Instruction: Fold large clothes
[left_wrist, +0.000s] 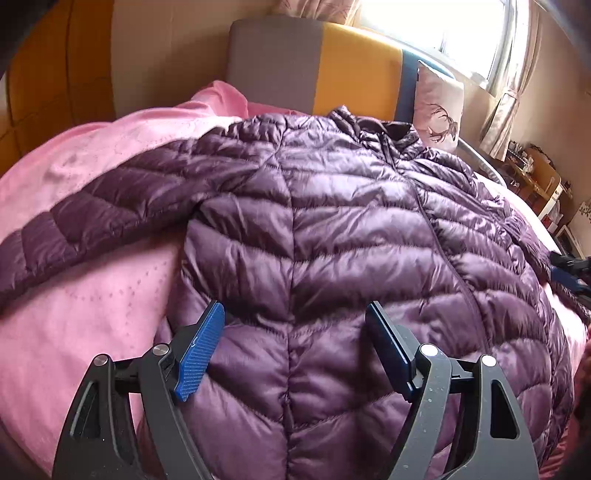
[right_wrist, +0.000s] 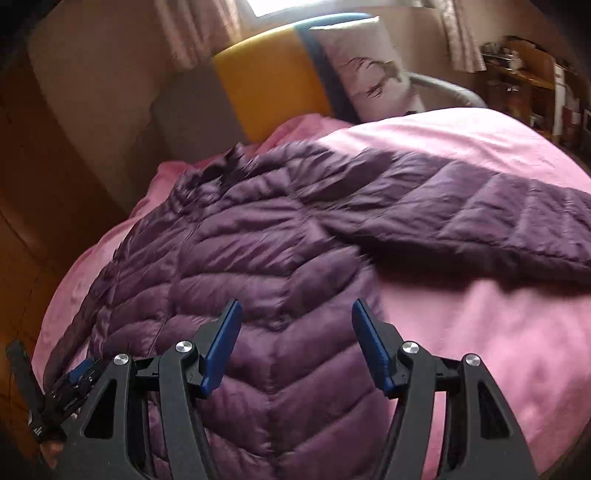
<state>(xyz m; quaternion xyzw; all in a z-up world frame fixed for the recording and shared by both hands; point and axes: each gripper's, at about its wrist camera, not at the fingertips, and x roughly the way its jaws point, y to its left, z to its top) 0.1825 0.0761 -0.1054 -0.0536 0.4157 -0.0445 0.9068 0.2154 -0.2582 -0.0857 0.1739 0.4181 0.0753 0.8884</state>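
So we've got a purple puffer jacket (left_wrist: 332, 229) lying flat on a bed with a pink blanket (left_wrist: 74, 332), front side up, zipper running down the middle and the collar toward the headboard (left_wrist: 314, 70), which has grey, orange and blue panels. One sleeve sticks out to the side over the blanket in the left wrist view, and the other sleeve does the same out to the right in the right wrist view.

Our left gripper (left_wrist: 295, 321) hangs over the lower part of the jacket, and its blue fingers (left_wrist: 201, 350) stand wide apart with nothing between them but the quilted fabric underneath. We can't tell if the tips touch the jacket.

Our right gripper (right_wrist: 297, 321) is over the other lower side of the jacket, near the hem edge by the blanket. Its fingers (right_wrist: 221, 350) are apart too and not pinching anything. That view is a bit blurry.

A white pillow (left_wrist: 439, 107) with a deer print leans against the headboard, curtains (left_wrist: 506, 110) hang beside a bright window, and a cluttered wooden shelf (left_wrist: 539, 177) sits off to the right.
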